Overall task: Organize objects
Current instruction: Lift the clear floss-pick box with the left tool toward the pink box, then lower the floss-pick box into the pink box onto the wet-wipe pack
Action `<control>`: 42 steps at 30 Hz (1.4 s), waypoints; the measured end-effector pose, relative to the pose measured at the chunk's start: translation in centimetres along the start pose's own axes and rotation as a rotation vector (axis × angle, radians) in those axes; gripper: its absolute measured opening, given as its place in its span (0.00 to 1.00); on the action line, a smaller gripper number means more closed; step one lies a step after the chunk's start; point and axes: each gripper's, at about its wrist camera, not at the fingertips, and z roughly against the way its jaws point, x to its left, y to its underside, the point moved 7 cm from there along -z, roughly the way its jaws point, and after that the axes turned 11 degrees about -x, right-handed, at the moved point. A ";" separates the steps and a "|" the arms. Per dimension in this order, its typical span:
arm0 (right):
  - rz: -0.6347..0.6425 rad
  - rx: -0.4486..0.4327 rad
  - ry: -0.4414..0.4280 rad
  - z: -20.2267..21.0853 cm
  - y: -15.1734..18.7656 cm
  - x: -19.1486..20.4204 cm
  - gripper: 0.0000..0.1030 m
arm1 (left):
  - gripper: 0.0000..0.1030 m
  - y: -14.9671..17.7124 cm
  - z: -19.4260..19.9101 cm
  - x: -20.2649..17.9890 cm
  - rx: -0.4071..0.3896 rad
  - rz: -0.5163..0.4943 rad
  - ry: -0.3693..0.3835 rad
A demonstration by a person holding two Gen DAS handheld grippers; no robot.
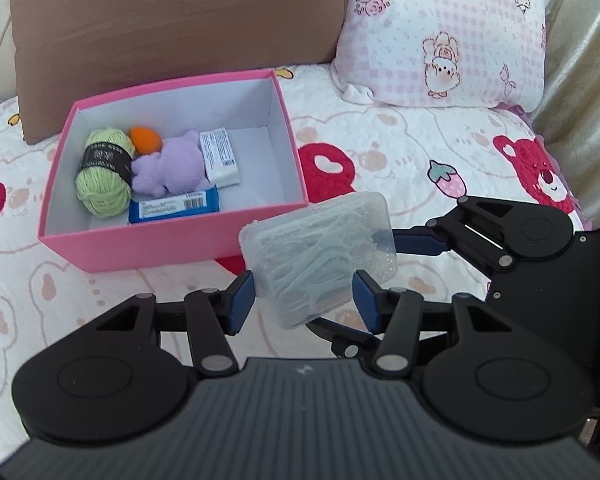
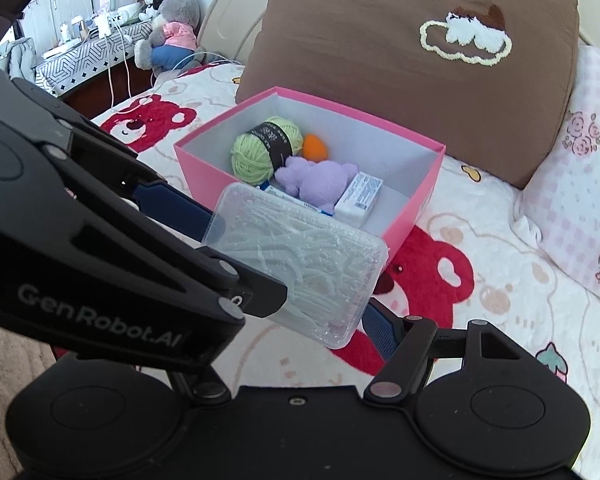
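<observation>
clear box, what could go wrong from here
1. Both the left gripper and the right gripper straddle the clear box, which hangs tilted outside the pink box. If one lets go too soon, it could slip onto the bedspread.
2. The two grippers are crowded together and could knock each other when parting.
3. The pink box's left side is full. Set down there, the clear box would land on the plush.
</observation>
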 end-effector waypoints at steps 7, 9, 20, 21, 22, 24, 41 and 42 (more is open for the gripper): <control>-0.015 0.000 0.017 -0.7 -1.3 -0.2 0.72 | 0.50 -1.2 -0.4 1.0 -0.017 0.006 0.000; -0.015 -0.004 0.023 -1.0 -1.6 -0.4 0.72 | 0.50 -1.6 -0.5 1.3 -0.026 0.007 0.003; -0.014 -0.012 0.034 -2.8 -4.3 -1.0 0.72 | 0.50 -4.1 -1.3 3.4 -0.073 0.019 0.004; -0.015 -0.012 0.034 -3.0 -4.6 -1.1 0.72 | 0.50 -4.3 -1.4 3.8 -0.078 0.021 0.004; -0.012 -0.015 0.035 -3.3 -4.9 -1.2 0.72 | 0.50 -4.5 -1.6 4.1 -0.081 0.023 0.004; -0.007 -0.024 0.037 -4.1 -5.4 -1.4 0.71 | 0.50 -4.9 -2.1 4.8 -0.086 0.032 0.007; -0.054 0.022 0.036 -10.7 -8.2 -4.3 0.70 | 0.50 -8.5 -7.2 8.6 -0.087 0.085 0.017; -0.061 0.024 0.038 -11.2 -8.3 -4.4 0.70 | 0.50 -8.6 -7.4 8.8 -0.093 0.088 0.019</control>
